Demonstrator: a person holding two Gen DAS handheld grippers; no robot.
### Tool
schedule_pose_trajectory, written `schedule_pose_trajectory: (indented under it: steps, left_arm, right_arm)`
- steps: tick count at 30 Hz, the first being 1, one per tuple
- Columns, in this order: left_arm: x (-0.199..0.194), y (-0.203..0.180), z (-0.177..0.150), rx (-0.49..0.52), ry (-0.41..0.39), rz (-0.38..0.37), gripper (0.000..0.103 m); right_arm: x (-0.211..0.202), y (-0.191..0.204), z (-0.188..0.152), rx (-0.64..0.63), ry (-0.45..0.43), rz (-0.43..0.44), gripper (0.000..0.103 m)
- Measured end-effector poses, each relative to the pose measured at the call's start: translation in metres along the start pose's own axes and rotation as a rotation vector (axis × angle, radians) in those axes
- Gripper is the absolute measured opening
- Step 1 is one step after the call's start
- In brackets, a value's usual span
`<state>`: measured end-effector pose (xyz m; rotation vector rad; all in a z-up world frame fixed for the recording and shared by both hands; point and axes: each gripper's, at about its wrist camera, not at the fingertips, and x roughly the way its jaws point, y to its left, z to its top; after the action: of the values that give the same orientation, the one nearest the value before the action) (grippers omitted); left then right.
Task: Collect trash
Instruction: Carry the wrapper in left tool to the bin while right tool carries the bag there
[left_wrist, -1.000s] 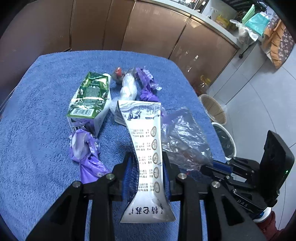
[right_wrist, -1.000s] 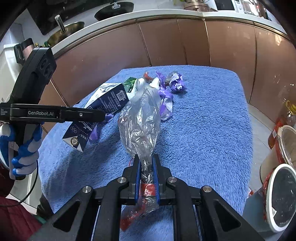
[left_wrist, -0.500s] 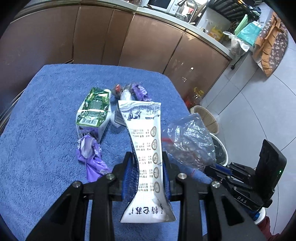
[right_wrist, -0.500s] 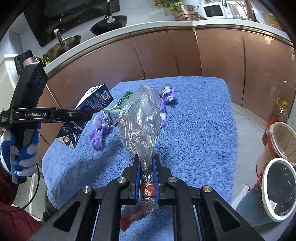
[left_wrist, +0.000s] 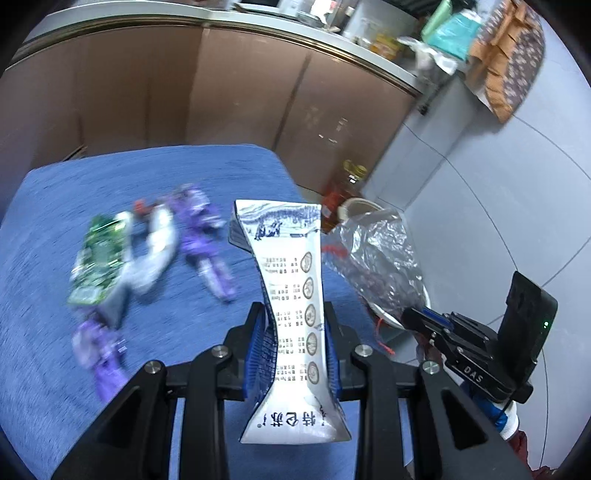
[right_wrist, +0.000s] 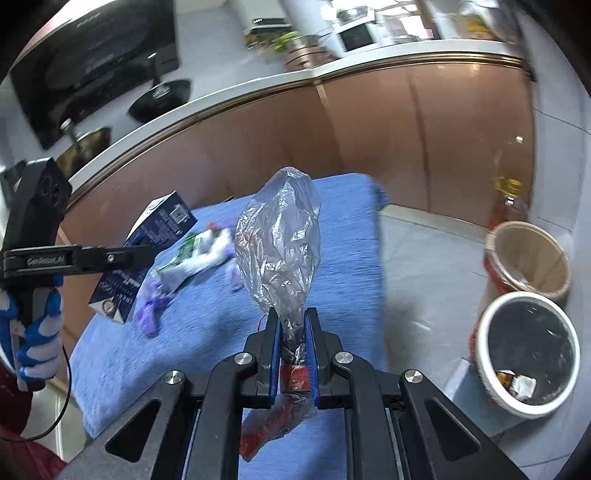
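Note:
My left gripper (left_wrist: 295, 317) is shut on a squashed white and blue milk carton (left_wrist: 288, 280), held above the blue towel-covered table (left_wrist: 48, 206). My right gripper (right_wrist: 291, 325) is shut on a crumpled clear plastic bag (right_wrist: 280, 243), lifted over the table's right side. That bag (left_wrist: 376, 258) also shows in the left wrist view, with the right gripper (left_wrist: 417, 317) at the lower right. The carton (right_wrist: 147, 236) and the left gripper (right_wrist: 144, 254) appear at the left of the right wrist view. On the table lie a green carton (left_wrist: 99, 262), a white wrapper (left_wrist: 155, 247) and purple wrappers (left_wrist: 203, 229).
Two bins stand on the tiled floor right of the table: a black-lined white bin (right_wrist: 528, 354) holding some trash and a tan bin (right_wrist: 528, 254) behind it. An oil bottle (right_wrist: 509, 203) stands by the brown cabinets (right_wrist: 369, 122). A gloved hand (right_wrist: 37, 332) holds the left gripper.
Both grippers have risen and drawn back from the table with their loads, swinging right. The table trash looks smaller and farther away, and the floor bins have come into fuller view.

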<state>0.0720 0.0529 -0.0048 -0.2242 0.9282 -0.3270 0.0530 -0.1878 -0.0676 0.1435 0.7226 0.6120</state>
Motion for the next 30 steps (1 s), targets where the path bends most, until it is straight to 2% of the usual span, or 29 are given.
schedule_pose_trajectory:
  steps: [9, 20, 30]
  left_arm:
    - [0.075, -0.077, 0.036, 0.136, 0.095, -0.105, 0.028]
    - [0.202, -0.182, 0.075, 0.286, 0.23, -0.229, 0.028]
    - [0.303, -0.249, 0.072, 0.32, 0.369, -0.298, 0.028]
  right_arm:
    - [-0.025, -0.087, -0.004, 0.189, -0.08, -0.168, 0.012]
    - [-0.031, -0.182, -0.014, 0.355, -0.097, -0.4, 0.012]
    - [-0.021, -0.242, -0.036, 0.469, -0.054, -0.562, 0.014]
